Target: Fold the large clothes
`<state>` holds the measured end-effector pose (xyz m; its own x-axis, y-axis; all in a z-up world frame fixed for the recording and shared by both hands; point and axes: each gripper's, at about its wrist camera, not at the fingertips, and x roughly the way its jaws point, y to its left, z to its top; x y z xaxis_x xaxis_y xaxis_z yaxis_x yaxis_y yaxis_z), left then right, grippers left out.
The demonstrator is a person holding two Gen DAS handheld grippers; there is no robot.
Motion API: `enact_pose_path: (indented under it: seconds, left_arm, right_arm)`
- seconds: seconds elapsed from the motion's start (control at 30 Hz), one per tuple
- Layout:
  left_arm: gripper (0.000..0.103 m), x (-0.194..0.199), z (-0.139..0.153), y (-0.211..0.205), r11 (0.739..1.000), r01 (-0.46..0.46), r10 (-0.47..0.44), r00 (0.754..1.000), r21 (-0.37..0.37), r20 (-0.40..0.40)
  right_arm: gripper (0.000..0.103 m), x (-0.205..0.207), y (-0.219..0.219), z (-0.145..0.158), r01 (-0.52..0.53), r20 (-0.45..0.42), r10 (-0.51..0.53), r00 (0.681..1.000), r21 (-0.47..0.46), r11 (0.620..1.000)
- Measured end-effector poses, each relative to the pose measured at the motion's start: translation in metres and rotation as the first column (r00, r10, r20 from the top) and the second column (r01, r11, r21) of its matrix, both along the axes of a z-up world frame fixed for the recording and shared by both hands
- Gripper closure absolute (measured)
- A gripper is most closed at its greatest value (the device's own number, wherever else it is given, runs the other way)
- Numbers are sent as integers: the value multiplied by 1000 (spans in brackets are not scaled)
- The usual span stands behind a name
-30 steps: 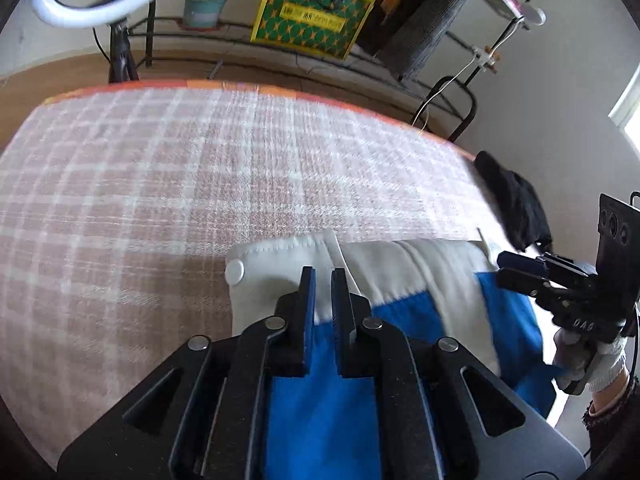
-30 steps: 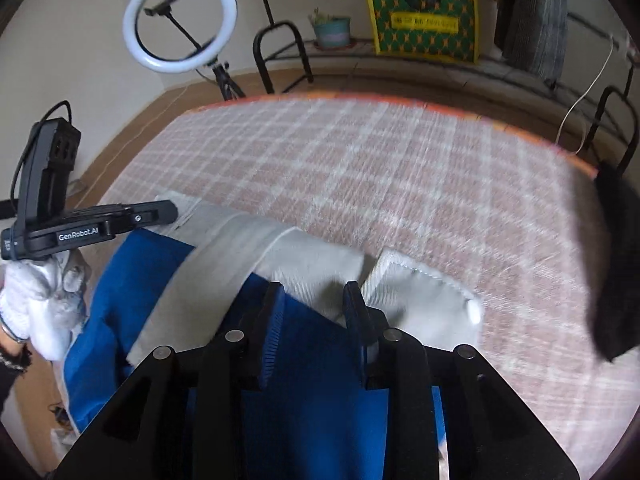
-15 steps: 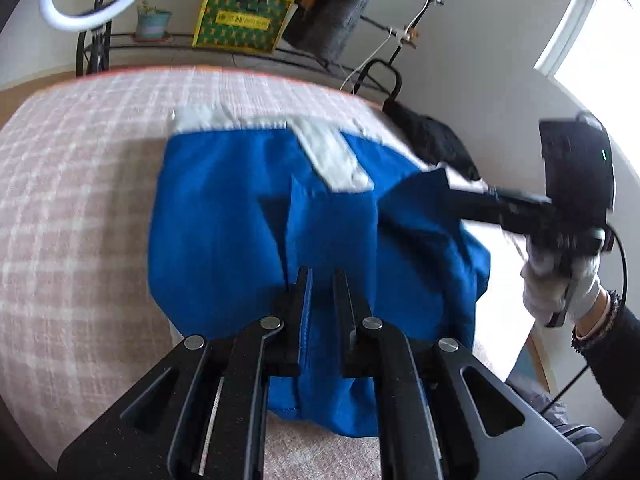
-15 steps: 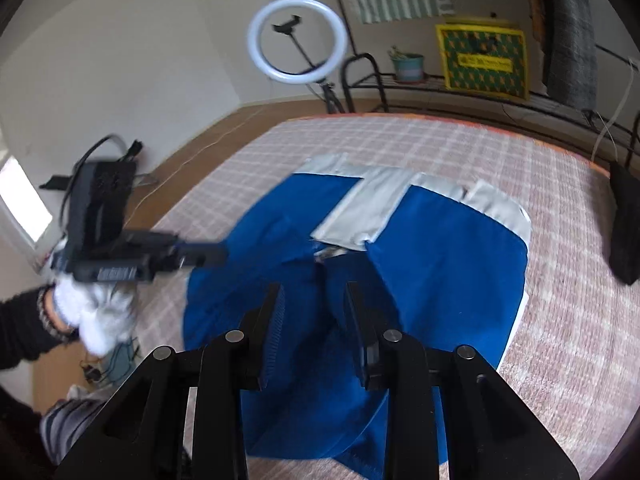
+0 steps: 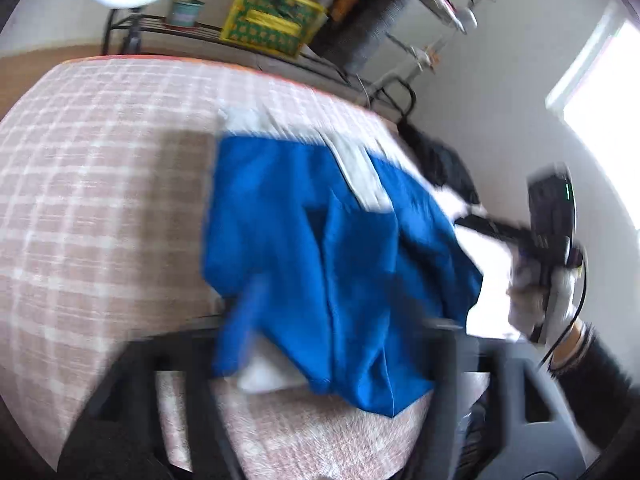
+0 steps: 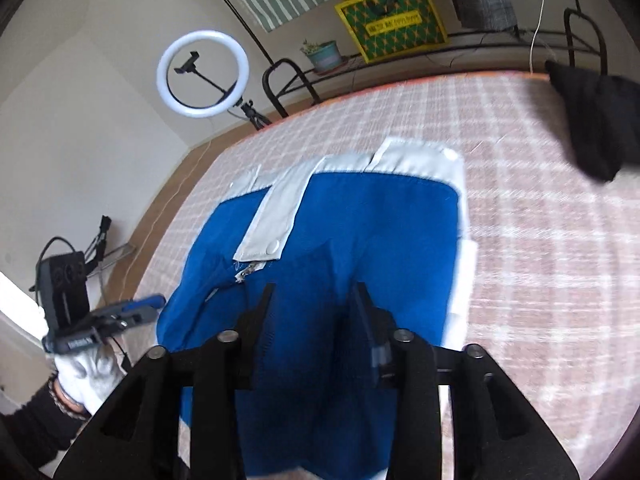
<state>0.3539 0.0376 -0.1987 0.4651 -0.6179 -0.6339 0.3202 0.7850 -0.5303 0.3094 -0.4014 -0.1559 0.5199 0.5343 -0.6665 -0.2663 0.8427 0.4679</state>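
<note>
A large blue garment (image 5: 280, 220) with a pale grey band and placket lies spread on the plaid bed cover (image 5: 100, 200). In the blurred left wrist view my left gripper (image 5: 340, 320) has its jaws opening wide. The garment's near edge lies loose between them, untouched by the pads. In the right wrist view my right gripper (image 6: 312, 300) hangs over the blue garment (image 6: 380, 232). Its jaws are opening, with blue cloth showing in the gap and no pinch visible. Each view shows the other gripper held by a gloved hand: the right gripper (image 5: 480, 224) and the left gripper (image 6: 156, 302).
A black cloth (image 6: 592, 120) lies at the bed's far right edge. Behind the bed stand a ring light (image 6: 202, 74), a yellow crate (image 6: 390, 20), a potted plant (image 6: 324, 56) and a metal rack. A bright window (image 5: 600, 80) is on the right wall.
Both grippers drew back toward the near edge, and the blue side of the garment unrolled over the bed. Both pairs of jaws, shut before, have spread apart, the left widely.
</note>
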Motion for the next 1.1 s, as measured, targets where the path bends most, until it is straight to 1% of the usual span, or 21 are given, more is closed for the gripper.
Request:
enact_pose_path:
  seconds: [0.03,0.07,0.13,0.17,0.2,0.27,0.33,0.4,0.5,0.57,0.67,0.77,0.87,0.93,1.0,1.03,1.1]
  left_arm:
    - [26,5,2,10,1000,-24,24,1000,-21,-1]
    - [26,12,2,19,998,-43,42,999,-44,-17]
    - [25,31,-6,38,989,-79,67,993,-127,-100]
    - [25,41,-14,45,981,-98,72,986,-169,-152]
    - [25,52,-26,52,968,-121,70,972,-222,-224]
    - [25,66,-46,58,949,-157,68,949,-275,-307]
    - [25,73,-60,61,934,-181,68,936,-307,-345]
    - [25,81,-75,61,919,-192,51,924,-345,-379]
    - [25,88,-90,54,917,-178,17,912,-358,-411]
    - [25,90,-95,50,917,-167,1,909,-361,-418]
    - [25,95,-94,43,918,-148,-7,921,-367,-389]
    - [25,102,-96,37,906,-156,-10,921,-393,-389]
    - [26,110,-96,30,910,-151,-12,921,-386,-389]
    - [26,113,-95,26,911,-153,-10,920,-382,-393]
    - [33,115,-95,22,919,-158,3,919,-361,-395]
    - [35,117,-94,19,924,-159,11,920,-347,-393]
    - [47,119,-92,12,940,-154,27,923,-303,-384]
  right_arm:
    - [30,-1,-8,3,26,4,-26,1000,14,1000]
    - [21,0,-18,2,51,3,-51,999,30,998]
    - [21,6,-33,-2,85,-24,-84,996,59,995]
    - [21,10,-41,-9,101,-51,-97,994,84,991]
    - [21,12,-51,-13,117,-74,-109,991,111,987]
    - [21,17,-66,-28,152,-128,-130,983,178,972]
    - [21,22,-74,-44,168,-169,-130,977,231,958]
    - [21,24,-78,-55,169,-196,-120,973,257,951]
    - [21,30,-79,-69,158,-234,-90,968,289,944]
    - [21,34,-78,-76,147,-243,-70,968,319,936]
    - [23,39,-74,-78,119,-229,-36,973,361,925]
    - [31,46,-66,-81,102,-235,-8,972,391,915]
    - [31,52,-59,-81,90,-226,-1,974,383,919]
    - [32,57,-57,-82,101,-231,-8,973,392,914]
    - [37,63,-54,-83,116,-237,-20,971,398,910]
    - [41,65,-52,-84,120,-242,-23,970,394,911]
    - [46,70,-46,-84,121,-245,-30,969,368,922]
